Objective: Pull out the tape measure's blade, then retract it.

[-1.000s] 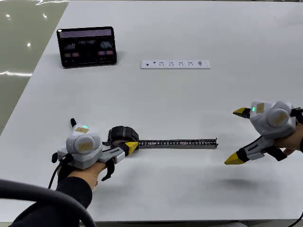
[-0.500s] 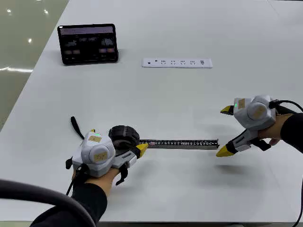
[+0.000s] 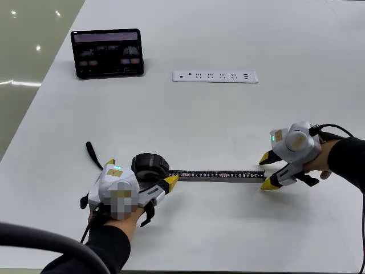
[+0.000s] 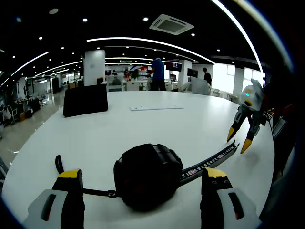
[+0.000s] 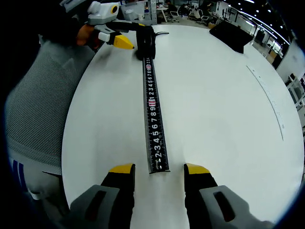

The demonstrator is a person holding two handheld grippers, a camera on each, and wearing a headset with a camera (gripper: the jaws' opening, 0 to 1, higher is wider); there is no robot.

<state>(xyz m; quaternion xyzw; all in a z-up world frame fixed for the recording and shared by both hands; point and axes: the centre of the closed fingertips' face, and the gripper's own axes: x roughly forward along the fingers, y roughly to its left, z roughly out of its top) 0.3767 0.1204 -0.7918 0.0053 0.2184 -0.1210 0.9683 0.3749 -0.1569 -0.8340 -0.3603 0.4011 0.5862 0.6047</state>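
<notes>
The left gripper point(image 4: 142, 173) holds its jaws wide around the black tape measure case point(image 3: 150, 166) on the worktop point(image 3: 228, 125), not clamping it. Its blade point(image 5: 153, 119) lies drawn out toward the right gripper point(image 5: 158, 168), whose jaws gape either side of the tip. The blade looks thin, springy and slick, so it is probably best pinched near its tip.

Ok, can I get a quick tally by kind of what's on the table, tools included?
Tape measure: 1
Tablet: 1
Power strip: 1
Tools: 2 (left tool, right tool)
Total: 5
</notes>
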